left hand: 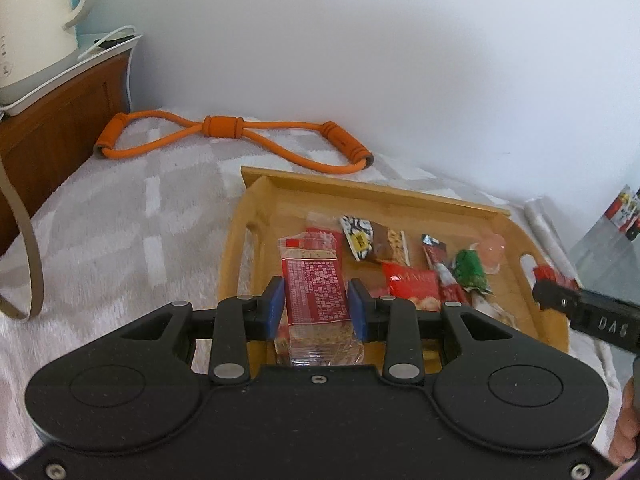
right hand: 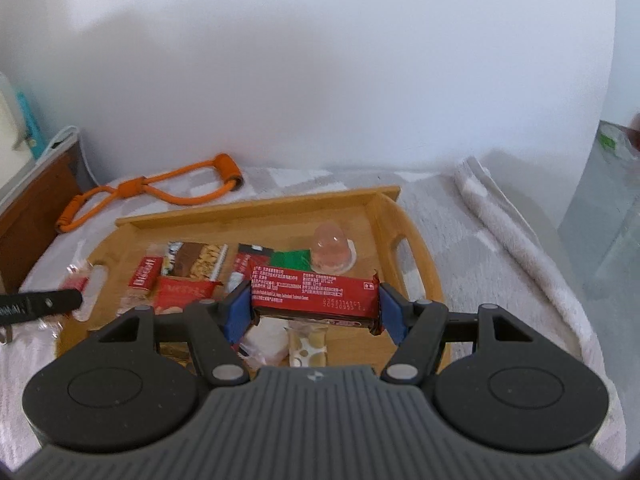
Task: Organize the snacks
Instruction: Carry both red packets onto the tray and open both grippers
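A bamboo tray (left hand: 256, 200) (right hand: 256, 210) on the bed holds several wrapped snacks. My left gripper (left hand: 316, 304) is shut on a clear cracker pack with a red label (left hand: 316, 296), held lengthwise above the tray's left part. My right gripper (right hand: 314, 308) is shut on a red chocolate bar (right hand: 314, 294), held crosswise above the tray's front. In the tray lie a nut bar (left hand: 384, 244) (right hand: 198, 260), a red packet (left hand: 412, 290) (right hand: 184, 292), a green-wrapped candy (left hand: 470, 270) and a pink jelly cup (left hand: 494, 248) (right hand: 330, 250). The right gripper's finger shows in the left wrist view (left hand: 556, 296).
An orange figure-eight resistance band (left hand: 224, 132) (right hand: 148, 190) lies behind the tray by the white wall. A wooden cabinet (left hand: 52, 120) with a kettle (left hand: 36, 28) stands at the left. A rolled towel (right hand: 504, 232) and a grey surface (right hand: 600, 208) lie at the right.
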{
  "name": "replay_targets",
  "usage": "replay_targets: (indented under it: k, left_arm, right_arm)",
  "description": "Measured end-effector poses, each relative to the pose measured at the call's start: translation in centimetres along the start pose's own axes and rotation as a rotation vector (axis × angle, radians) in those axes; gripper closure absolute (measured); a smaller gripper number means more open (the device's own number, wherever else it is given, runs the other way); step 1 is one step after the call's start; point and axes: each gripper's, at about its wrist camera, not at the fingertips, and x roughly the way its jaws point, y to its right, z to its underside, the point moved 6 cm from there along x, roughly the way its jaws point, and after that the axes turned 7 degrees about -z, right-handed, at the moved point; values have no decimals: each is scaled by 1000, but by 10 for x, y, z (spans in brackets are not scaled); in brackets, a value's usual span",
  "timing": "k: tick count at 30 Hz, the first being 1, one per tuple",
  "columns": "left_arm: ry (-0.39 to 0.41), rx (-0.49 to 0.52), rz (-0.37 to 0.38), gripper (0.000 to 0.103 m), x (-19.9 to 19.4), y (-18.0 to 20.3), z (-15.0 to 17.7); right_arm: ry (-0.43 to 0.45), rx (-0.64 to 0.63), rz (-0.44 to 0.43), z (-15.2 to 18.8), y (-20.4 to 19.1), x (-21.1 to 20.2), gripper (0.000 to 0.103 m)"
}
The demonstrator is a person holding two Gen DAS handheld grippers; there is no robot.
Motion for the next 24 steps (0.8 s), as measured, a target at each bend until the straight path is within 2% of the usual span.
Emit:
replay_targets:
  k: [4, 8, 13, 16, 24]
  left_arm:
    - [-1, 25, -18, 71, 15, 5, -12]
    - [-20, 1, -30, 71, 33, 8, -19]
    - [-42, 24, -39, 71, 48, 16, -12]
    - [-59, 36, -57, 71, 55, 17, -4]
    - [-71, 11, -74, 71, 63, 14, -1]
  right_arm:
    - [-26, 11, 21, 3, 4, 11, 35]
    - [-45, 8, 39, 2, 4, 17, 35]
    - [-64, -37, 45, 1, 1, 25, 35]
    - [-78, -18, 32, 5, 1, 31, 35]
    - [-96, -23, 21, 8, -9, 45, 35]
